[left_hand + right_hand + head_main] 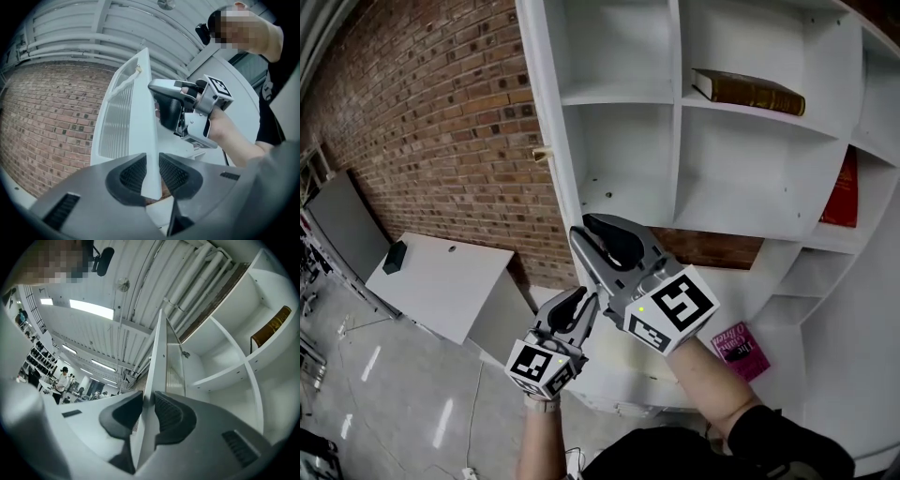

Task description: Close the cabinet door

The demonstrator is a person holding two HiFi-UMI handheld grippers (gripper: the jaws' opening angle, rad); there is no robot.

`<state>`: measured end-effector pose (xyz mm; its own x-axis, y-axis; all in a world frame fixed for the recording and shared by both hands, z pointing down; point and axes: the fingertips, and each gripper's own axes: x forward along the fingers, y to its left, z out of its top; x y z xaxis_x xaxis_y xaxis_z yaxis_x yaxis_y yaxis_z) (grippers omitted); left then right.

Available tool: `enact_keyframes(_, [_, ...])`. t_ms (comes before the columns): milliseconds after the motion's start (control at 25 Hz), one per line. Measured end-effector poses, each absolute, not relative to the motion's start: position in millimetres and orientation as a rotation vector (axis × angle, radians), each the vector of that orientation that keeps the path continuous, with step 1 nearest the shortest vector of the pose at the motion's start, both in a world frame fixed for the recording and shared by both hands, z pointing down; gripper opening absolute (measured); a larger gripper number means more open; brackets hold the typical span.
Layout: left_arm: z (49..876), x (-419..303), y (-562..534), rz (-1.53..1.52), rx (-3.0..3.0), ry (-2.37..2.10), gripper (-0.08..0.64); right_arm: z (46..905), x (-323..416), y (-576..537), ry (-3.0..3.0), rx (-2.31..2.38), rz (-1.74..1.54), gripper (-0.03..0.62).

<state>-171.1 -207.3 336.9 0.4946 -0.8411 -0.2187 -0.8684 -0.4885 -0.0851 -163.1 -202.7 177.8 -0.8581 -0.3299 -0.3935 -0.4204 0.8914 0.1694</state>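
The white cabinet door stands open and edge-on at the left side of the white shelf cabinet. Its ribbed glass panel shows in the left gripper view. My right gripper is shut on the door's free edge, a pad on each face. Just below it, my left gripper is shut on the same edge at the door's bottom corner. The right gripper also shows in the left gripper view, higher on the door. A small handle sticks out of the door.
A brown book lies on an upper shelf, a red book stands at the right, and a pink book lies low down. A brick wall is behind the door. A white tabletop stands at the left.
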Motion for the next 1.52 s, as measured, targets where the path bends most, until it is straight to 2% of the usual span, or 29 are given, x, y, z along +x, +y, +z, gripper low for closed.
enact_keyframes(800, [342, -82, -286, 0.144, -2.638, 1.316, 0.064, 179, -75, -287, 2.650, -0.696, 0.314, 0.076])
enact_keyframes(1520, [341, -56, -347, 0.153, -2.692, 1.275, 0.023, 181, -47, -349, 2.635, -0.837, 0.372, 0.093])
